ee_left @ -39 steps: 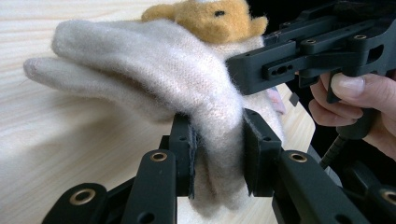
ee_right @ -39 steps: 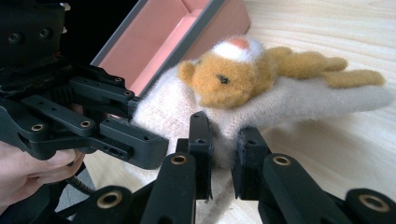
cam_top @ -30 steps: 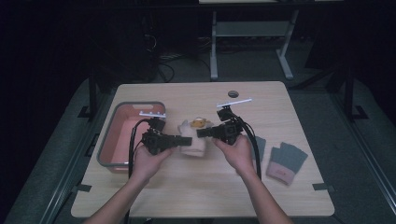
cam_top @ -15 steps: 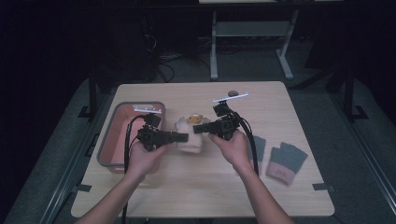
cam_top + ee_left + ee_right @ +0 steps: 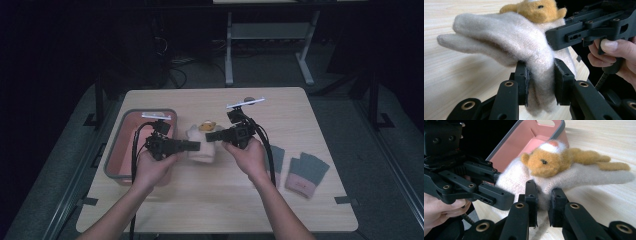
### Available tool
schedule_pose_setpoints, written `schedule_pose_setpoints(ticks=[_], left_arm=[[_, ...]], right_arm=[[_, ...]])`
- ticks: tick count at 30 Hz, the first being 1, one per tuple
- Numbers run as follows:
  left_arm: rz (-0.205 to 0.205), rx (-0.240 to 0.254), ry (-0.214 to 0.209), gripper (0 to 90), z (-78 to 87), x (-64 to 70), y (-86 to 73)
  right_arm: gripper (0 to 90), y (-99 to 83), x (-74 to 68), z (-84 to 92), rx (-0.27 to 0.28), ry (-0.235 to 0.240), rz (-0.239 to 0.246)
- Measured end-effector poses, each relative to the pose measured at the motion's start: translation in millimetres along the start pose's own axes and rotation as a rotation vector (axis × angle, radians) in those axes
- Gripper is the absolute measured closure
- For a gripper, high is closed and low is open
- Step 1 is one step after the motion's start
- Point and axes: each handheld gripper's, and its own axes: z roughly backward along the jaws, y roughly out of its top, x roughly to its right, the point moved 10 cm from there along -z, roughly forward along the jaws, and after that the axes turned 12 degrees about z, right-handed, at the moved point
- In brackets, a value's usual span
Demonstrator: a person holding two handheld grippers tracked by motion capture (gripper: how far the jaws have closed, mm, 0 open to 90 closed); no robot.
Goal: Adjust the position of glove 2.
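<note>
Sitting at mid-table (image 5: 300, 110), just right of pink bin (image 5: 120, 150): cream glove (image 5: 202, 150) with orange plush bear (image 5: 206, 126) on top. Being held from both sides, lifted slightly off wood by the look of it. Left gripper (image 5: 540, 80) clamping on glove cuff, fabric bunching between pads. Right gripper (image 5: 543, 205) pinching glove edge below bear. Handling as light, soft, floppy; fingers drooping free, not fragile, fuzzy so not slipping. Gripping best at thick cuff or folded edge, not at loose fingers. Lying far right near table edge: grey-pink gloves (image 5: 305, 172), untouched.
</note>
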Motion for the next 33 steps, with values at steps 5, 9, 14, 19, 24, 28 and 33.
schedule_pose_setpoints(ticks=[5,9,14,19,24,28,33], left_arm=[[-0.006,0.005,0.003,68.5,5.9,0.1,3.4],[-0.004,0.014,0.002,68.5,11.0,-1.1,6.4],[0.006,0.027,0.003,68.5,17.8,-3.1,10.3],[0.003,0.033,0.009,68.5,25.1,-6.4,14.3],[0.002,0.046,0.008,68.5,35.4,-7.6,20.2],[0.002,0.054,0.015,68.5,42.7,-8.8,24.2],[0.005,0.068,0.019,68.5,50.9,-11.1,28.4]], right_arm=[[79.8,7.6,-4.2,-0.5,0.0,-0.001,0.007],[79.8,11.7,-6.3,-2.1,0.001,0.005,0.01],[79.8,18.5,-9.3,-5.7,-0.006,0.006,0.019],[79.8,25.9,-12.4,-10.4,-0.005,0.019,0.023],[79.8,36.6,-18.1,-13.4,0.002,0.023,0.038],[79.8,43.6,-21.9,-16.2,0.002,0.024,0.047],[79.8,52.4,-26.5,-20.5,0.008,0.028,0.05]])
